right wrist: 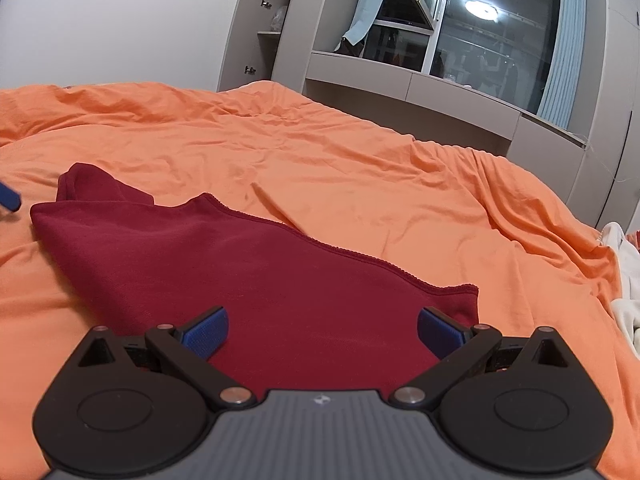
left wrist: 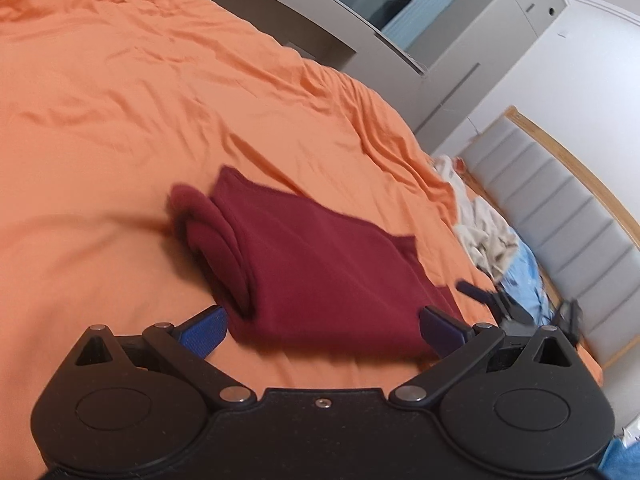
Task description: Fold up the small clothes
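A dark red garment (left wrist: 316, 264) lies folded on the orange bed cover (left wrist: 120, 120), its rolled fold edge at the left. My left gripper (left wrist: 324, 326) is open at the garment's near edge, blue pads wide apart with nothing pinched. In the right wrist view the same red garment (right wrist: 248, 280) spreads out flat, a scalloped hem along its far side. My right gripper (right wrist: 322, 330) hovers open over its near part, holding nothing. The right gripper (left wrist: 520, 308) shows blurred at the right of the left wrist view. A blue fingertip (right wrist: 10, 198) of the left gripper peeks in at the far left.
A pile of cream and light blue clothes (left wrist: 492, 236) lies near the padded grey headboard (left wrist: 560, 208). Grey cabinets and a dark window (right wrist: 480, 40) stand beyond the bed. The orange cover (right wrist: 360, 160) stretches wrinkled on all sides of the garment.
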`<state>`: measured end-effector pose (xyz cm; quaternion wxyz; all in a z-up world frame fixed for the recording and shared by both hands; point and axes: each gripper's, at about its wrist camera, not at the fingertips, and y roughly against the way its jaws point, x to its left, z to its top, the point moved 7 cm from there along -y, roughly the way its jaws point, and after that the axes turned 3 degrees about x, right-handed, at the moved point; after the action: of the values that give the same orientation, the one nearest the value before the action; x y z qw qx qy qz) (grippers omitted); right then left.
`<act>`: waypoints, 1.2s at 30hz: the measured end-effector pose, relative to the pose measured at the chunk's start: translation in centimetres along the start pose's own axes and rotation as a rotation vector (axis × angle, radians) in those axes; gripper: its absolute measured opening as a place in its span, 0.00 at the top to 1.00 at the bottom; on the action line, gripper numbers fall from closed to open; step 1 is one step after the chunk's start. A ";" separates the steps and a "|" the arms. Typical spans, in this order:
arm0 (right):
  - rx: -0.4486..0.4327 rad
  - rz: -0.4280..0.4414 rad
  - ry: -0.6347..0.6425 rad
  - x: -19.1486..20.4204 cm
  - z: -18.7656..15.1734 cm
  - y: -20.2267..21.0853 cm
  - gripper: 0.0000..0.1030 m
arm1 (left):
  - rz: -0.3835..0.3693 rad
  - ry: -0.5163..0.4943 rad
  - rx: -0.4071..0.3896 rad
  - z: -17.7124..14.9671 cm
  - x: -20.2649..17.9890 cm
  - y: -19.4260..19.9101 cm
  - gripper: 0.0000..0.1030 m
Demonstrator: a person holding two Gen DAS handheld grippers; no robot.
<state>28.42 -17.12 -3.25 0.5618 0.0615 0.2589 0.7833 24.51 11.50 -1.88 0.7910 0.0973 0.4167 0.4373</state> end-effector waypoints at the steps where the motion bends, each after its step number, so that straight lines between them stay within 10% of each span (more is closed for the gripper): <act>1: 0.000 0.000 -0.004 0.1 0.0 0.0 0.00 | -0.015 -0.002 0.005 -0.5 -0.3 0.1 0.01; 8: 0.009 -0.007 -0.033 0.0 -0.5 0.0 0.00 | -0.092 0.071 0.058 -2.6 -0.8 -1.5 0.01; 36: 0.010 -0.043 -0.032 0.7 -1.5 -0.3 0.00 | 0.275 0.098 -0.206 -1.3 -1.1 -7.3 0.01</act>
<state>27.85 -16.92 -4.86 0.5822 0.0711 0.2549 0.7687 27.67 6.03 -5.85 0.7084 0.0505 0.3906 0.5857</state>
